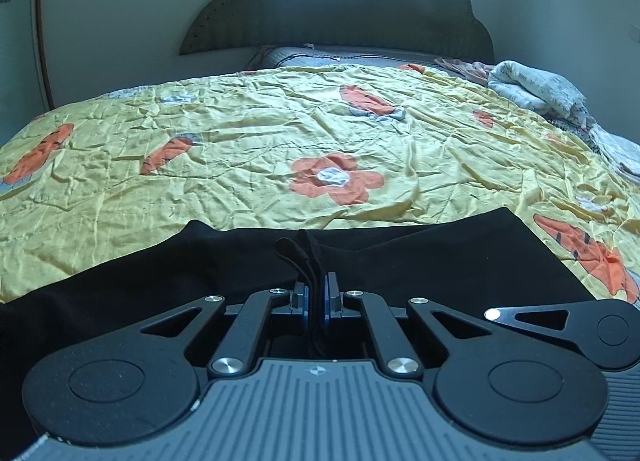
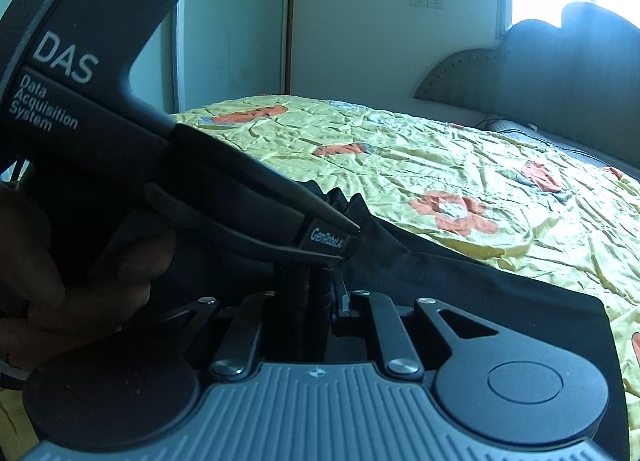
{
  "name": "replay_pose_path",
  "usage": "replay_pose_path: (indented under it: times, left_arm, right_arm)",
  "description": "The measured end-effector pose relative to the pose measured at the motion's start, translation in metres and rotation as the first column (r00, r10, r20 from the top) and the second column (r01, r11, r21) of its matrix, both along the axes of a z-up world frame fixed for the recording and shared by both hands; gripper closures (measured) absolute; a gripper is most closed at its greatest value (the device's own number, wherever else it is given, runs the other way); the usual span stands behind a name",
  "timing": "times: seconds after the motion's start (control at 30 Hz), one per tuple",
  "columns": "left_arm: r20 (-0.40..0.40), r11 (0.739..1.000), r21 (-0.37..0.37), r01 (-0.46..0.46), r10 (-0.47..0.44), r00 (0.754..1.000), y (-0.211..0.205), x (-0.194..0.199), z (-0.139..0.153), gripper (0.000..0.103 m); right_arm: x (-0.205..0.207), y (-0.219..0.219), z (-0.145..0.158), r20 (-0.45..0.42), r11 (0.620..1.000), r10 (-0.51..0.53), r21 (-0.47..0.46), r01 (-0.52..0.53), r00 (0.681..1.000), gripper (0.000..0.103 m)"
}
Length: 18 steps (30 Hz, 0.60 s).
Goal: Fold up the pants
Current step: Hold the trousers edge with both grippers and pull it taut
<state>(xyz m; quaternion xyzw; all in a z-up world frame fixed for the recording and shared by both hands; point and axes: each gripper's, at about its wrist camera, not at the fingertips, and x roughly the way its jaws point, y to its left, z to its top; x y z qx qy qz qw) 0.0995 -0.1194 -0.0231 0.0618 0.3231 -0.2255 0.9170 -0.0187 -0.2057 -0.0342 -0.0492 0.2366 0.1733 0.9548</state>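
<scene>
1. My left tongs (image 1: 316,293) are clenched on a bunched fold of the black pants (image 1: 440,261); a gathered ridge of the cloth stands up between the blue pads (image 1: 329,295) and pokes out past them.
2. My right tongs (image 2: 320,297) sit just beside the left ones, and dark cloth runs up between their fingers; the jaws stand almost closed, and they seem to me to be pinching the same bunched edge, though the black-on-black makes the contact hard to read.
3. The pants lie at the near edge of the bed (image 1: 280,121), spread as a dark sheet across the yellow flowered quilt (image 2: 480,181); one straight edge with a squared corner shows toward the right side of the bed in the right wrist view.
4. My hand (image 2: 80,281) on the left tool's handle fills the left of that view, so I cannot see how the cloth lies beneath it.
5. Judging progress: the cloth looks laid out fairly flat and is gripped at one spot by both tongs, so I take this as a fold underway, not finished; no tidy, compact stack is visible.
6. What seems left: carry the gripped edge over to meet the opposite edge, lay it down, let go, then fold again as needed and smooth the result.
7. The far half of the bed, with the pale crumpled bedding (image 1: 536,89) near the far right corner, is well apart from the pants.
</scene>
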Motion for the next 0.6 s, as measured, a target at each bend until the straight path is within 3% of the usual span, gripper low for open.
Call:
replay_pose_path:
  times: [0.33,0.4,0.47,0.6]
  left_arm:
    - [-0.027,0.999,-0.004,-0.032,0.032,0.999,0.012,0.005,-0.004,0.096]
    - [-0.028,0.999,-0.002,-0.035,0.035,0.999,0.011,0.004,-0.005,0.096]
    - [-0.022,0.999,0.006,-0.037,0.037,0.999,0.011,0.004,-0.006,0.096]
    - [-0.029,0.999,0.005,-0.039,0.039,0.999,0.011,0.004,-0.008,0.096]
  right_arm:
    - [0.009,0.012,-0.003,-0.010,1.000,0.029,0.001,-0.029,1.000,0.091]
    - [0.012,0.011,-0.003,-0.029,1.000,0.030,0.009,-0.030,0.999,0.084]
    - [0.017,0.009,-0.002,-0.047,0.999,0.039,0.027,-0.038,0.998,0.055]
    - [0.010,0.000,0.002,-0.057,0.996,0.084,0.011,-0.083,0.995,0.050]
